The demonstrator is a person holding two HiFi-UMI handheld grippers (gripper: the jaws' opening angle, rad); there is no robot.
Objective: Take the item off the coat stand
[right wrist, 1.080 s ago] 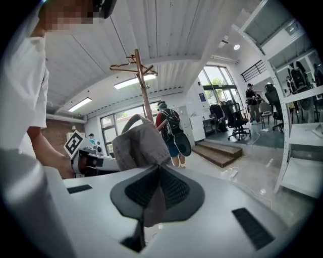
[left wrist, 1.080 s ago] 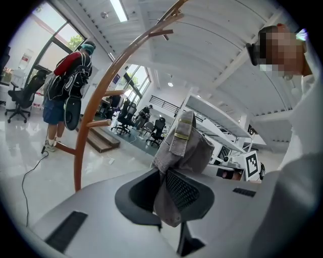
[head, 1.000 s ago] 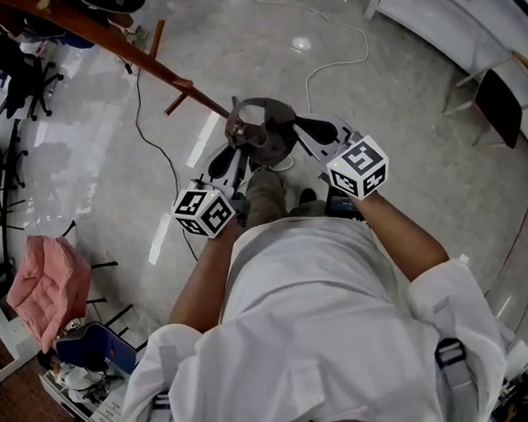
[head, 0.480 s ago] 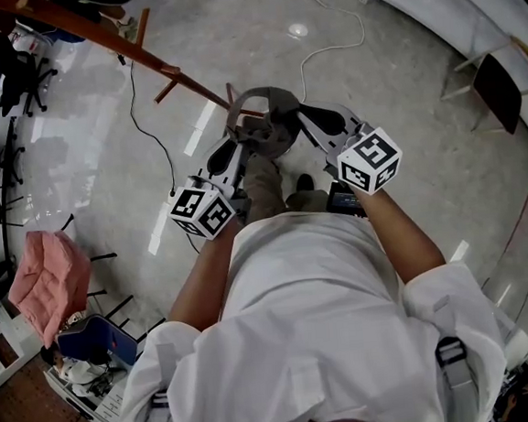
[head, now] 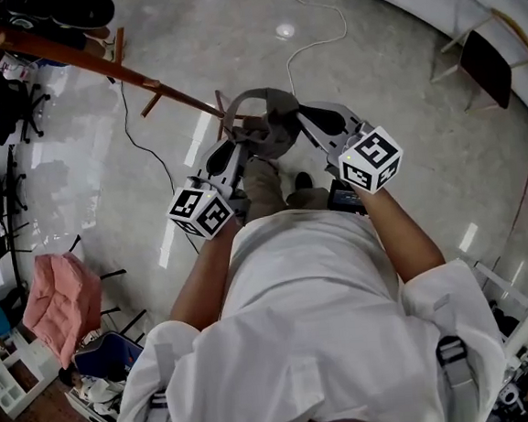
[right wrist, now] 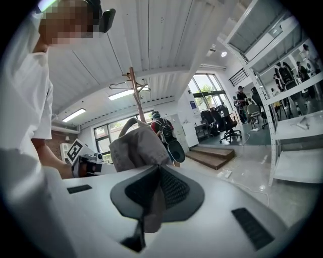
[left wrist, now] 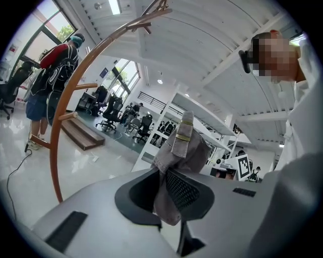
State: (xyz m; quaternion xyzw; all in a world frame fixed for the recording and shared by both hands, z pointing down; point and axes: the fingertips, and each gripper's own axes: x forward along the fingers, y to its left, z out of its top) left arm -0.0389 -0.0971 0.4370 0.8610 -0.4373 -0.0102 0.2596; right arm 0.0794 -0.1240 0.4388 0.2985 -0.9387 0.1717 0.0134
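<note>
Between both tongs, near the person's chest, hangs the grey bag (head: 270, 127). It is pinched at opposite edges, probably so it hangs spread and its strap clears the coat stand (head: 85, 57) at the far left. It looks free of the stand. The left tongs (left wrist: 164, 189) are narrow, clamping fabric. The right tongs (right wrist: 154, 189) are almost closed on a thin fold.

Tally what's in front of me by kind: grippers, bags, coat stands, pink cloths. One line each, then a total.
Grippers: 2, the left gripper and the right gripper, both clamped on the bag
Grey bag: 1
Wooden coat stand: 1
Pink cloth: 1
Total: 5
</note>
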